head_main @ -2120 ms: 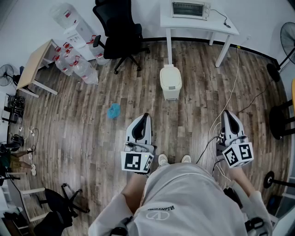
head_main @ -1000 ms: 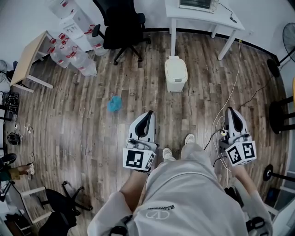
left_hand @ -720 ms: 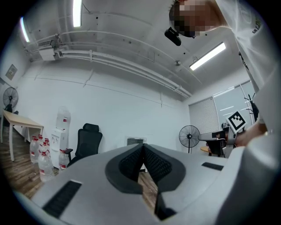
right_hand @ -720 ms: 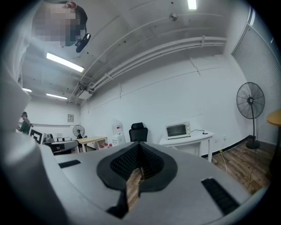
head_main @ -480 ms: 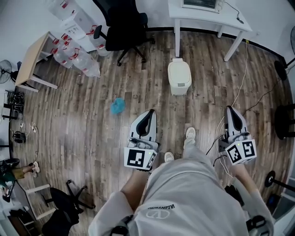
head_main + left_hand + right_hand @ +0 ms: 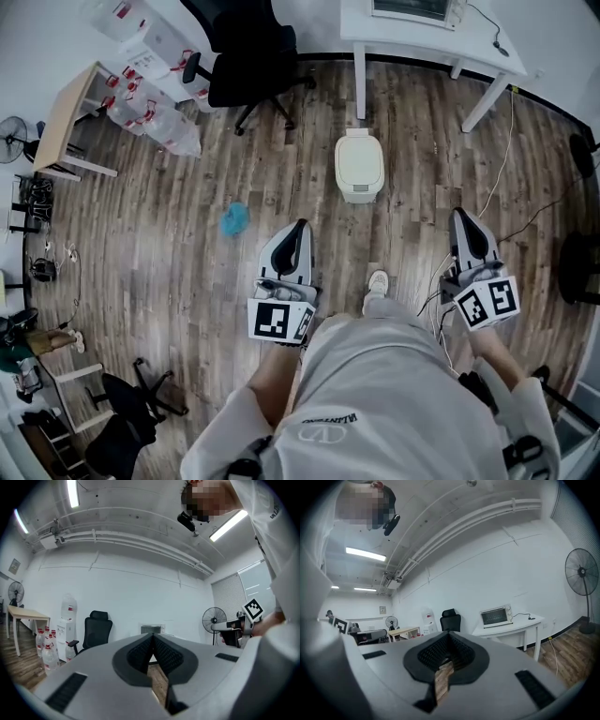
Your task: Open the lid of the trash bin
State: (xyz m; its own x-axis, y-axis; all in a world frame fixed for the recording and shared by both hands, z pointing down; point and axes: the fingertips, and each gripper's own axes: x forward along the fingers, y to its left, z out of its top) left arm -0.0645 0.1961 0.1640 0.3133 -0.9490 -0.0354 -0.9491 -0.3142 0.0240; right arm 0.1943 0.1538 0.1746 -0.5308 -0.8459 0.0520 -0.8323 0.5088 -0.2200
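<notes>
Bin (image 6: 360,193), lid (image 6: 359,159) down, stands well ahead between left tongs (image 6: 298,228) and right tongs (image 6: 460,217), both pinched together and empty. Best to step closer, then lift the lid's front lip.

Bright, even light (edges seemingly fisheye-bent).

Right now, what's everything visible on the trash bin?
The trash bin is a cream, plastic-looking box with rounded corners. Its lid is shut and flat, and a small panel seems to sit on its near face. It stands upright on the wood floor, close before the white table leg. Nothing else seems to touch it; the left claw and right claw hang well short of it.
</notes>
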